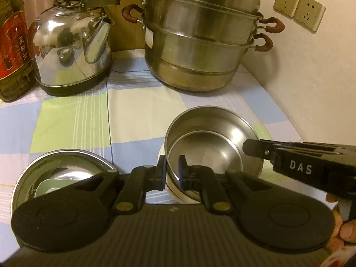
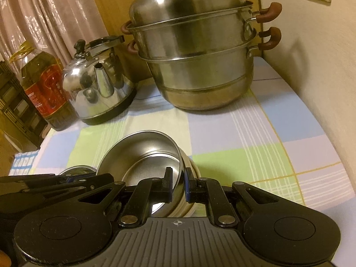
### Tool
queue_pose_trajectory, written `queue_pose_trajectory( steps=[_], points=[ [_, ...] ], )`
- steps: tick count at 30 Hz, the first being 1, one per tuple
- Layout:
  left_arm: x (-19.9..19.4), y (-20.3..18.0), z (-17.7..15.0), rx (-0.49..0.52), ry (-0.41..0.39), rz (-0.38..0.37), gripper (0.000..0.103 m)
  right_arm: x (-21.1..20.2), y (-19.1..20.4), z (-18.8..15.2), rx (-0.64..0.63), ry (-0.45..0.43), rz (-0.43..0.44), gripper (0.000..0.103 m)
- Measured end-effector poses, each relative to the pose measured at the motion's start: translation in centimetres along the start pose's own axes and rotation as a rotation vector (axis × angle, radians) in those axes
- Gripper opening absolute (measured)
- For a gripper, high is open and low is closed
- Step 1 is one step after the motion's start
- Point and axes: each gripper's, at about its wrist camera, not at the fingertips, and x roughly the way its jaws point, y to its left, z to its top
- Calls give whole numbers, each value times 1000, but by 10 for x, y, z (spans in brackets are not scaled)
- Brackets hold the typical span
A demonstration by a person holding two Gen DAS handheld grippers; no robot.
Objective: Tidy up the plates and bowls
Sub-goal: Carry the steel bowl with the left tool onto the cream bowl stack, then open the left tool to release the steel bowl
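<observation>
Two steel bowls [image 1: 211, 133] sit nested and tilted on the checked cloth, over a white dish whose edge shows below them. My left gripper [image 1: 173, 169] is shut on the near rim of the upper bowl. My right gripper [image 2: 178, 179] is shut on the same bowl's rim [image 2: 178, 155] from the other side; it shows in the left wrist view [image 1: 255, 149] at the right. A steel plate [image 1: 64, 166] holding a small dish lies at the lower left, partly hidden by my left gripper.
A tall steel steamer pot [image 1: 200, 44] stands at the back by the wall. A steel kettle [image 1: 71, 51] and an oil bottle [image 1: 12, 44] stand at the back left. Wall sockets [image 1: 298, 9] are at the right. The table's left edge [image 2: 26, 155] shows in the right wrist view.
</observation>
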Motion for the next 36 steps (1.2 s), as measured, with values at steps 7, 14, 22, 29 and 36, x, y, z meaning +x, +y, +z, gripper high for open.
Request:
queue_pose_trajectory(
  steps=[7,14,22,29,36],
  points=[
    [-2,1,0,-20,1,-15,11,-1,0,-1,11,5,-9,11],
    [-15,-2,-2,-25,-22,-9,12,-12,0,-3,23,-26,-8,13],
    [-53,-7,-14,-29,-48,-17,16,-45,3,-13,39,-73,30,46],
    [-100,-19,-50,-6,-44,0,23,-86,-1,-45,75,-58,79,54],
    [-142,-33,-100,-20,-16,6,26,-131,3,-89,51,-20,108,59]
  ],
)
